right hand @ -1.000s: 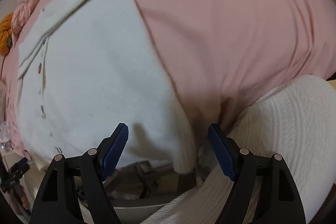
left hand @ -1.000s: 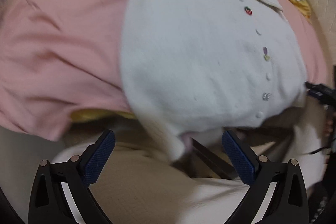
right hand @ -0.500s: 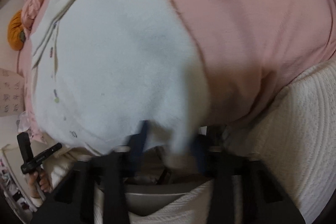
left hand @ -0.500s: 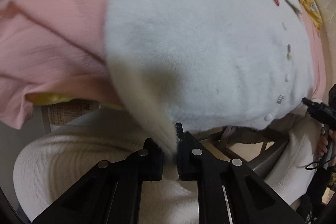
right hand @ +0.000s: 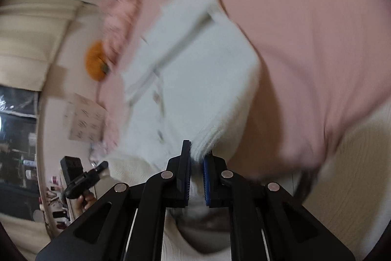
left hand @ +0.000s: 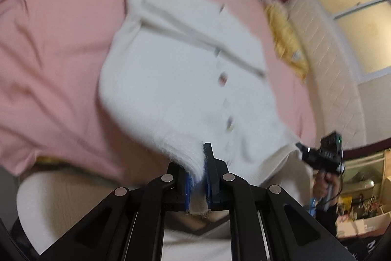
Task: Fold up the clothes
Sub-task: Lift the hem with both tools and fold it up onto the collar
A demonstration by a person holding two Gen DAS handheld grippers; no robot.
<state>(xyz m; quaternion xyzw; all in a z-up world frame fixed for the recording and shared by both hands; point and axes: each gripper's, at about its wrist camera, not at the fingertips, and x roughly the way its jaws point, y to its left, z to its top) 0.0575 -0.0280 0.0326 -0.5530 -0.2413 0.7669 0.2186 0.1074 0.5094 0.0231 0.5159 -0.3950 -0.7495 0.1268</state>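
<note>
Left gripper (left hand: 197, 181) clamped tight on the near hem of the white cardigan (left hand: 176, 80), fuzzy knit bunched between the blue pads (left hand: 187, 184). Right gripper (right hand: 197, 184) likewise pinched shut on the other near corner of the same cardigan (right hand: 195, 80), hem fibres sticking up between the pads. Each gripper seen small in the other's view, gripping its own corner: right one (left hand: 303, 151) at the far right edge of the hem, left one (right hand: 103, 167) at the lower left, a hand (right hand: 84, 200) below it. Hem raised off the pink sheet (left hand: 61, 41); upper part with collar and button row lying on the sheet further out, buttons blurred. Cream knit fabric (right hand: 354, 175) below and beside the grippers. Yellow cloth (left hand: 286, 41) past the cardigan on the right, near a window (left hand: 354, 21). Orange round thing (right hand: 95, 60) off the sheet's left edge, kind unclear.
</note>
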